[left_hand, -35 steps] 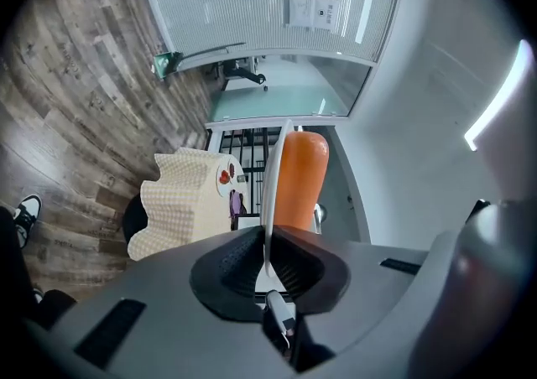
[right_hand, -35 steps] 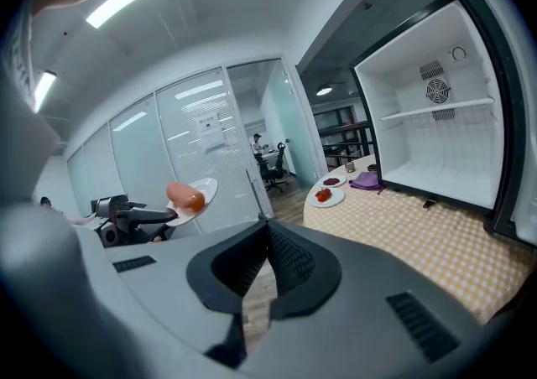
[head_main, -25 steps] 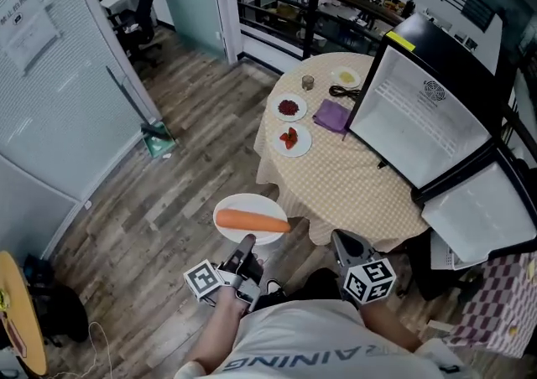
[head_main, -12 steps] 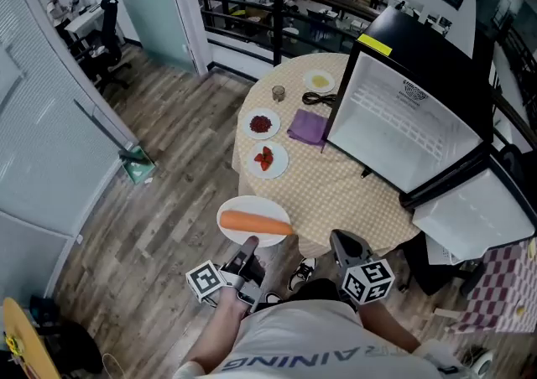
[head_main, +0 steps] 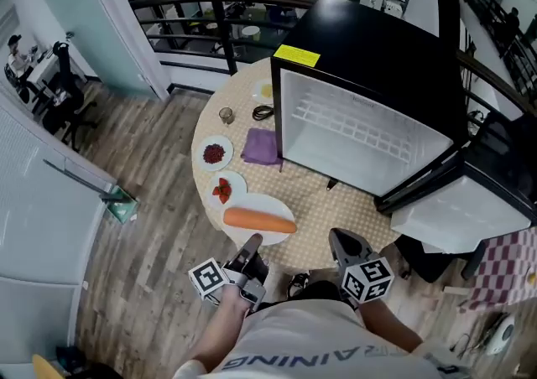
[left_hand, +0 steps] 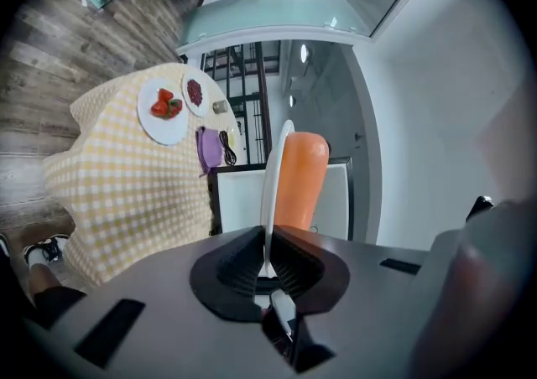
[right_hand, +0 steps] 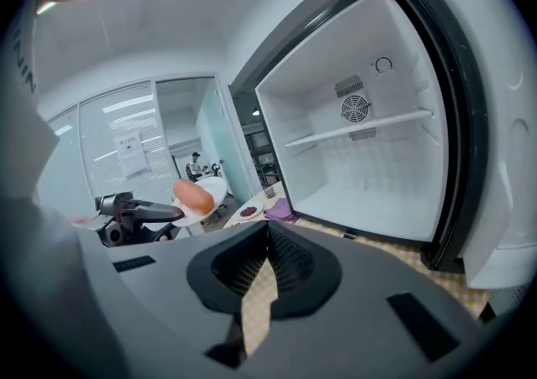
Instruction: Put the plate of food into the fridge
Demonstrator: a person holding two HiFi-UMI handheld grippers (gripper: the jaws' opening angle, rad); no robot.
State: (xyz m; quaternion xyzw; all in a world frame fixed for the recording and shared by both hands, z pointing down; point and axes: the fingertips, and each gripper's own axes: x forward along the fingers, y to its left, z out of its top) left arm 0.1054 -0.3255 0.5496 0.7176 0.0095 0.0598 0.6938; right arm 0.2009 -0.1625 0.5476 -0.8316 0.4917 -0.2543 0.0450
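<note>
Fridge [head_main: 361, 138] wide open on the counter [head_main: 336, 201], door [head_main: 457, 218] swung right to leave the inside free. Plate [head_main: 270, 204] with carrot [head_main: 258, 220] hanging over the counter's near edge, short of the fridge, kept level to stop any rolling. Left gripper [head_main: 250, 245] fingers pinched tight on the plate rim; right gripper [head_main: 340, 241] fingers closed, empty.

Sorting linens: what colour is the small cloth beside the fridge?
The small cloth is purple; head view shows it best.
</note>
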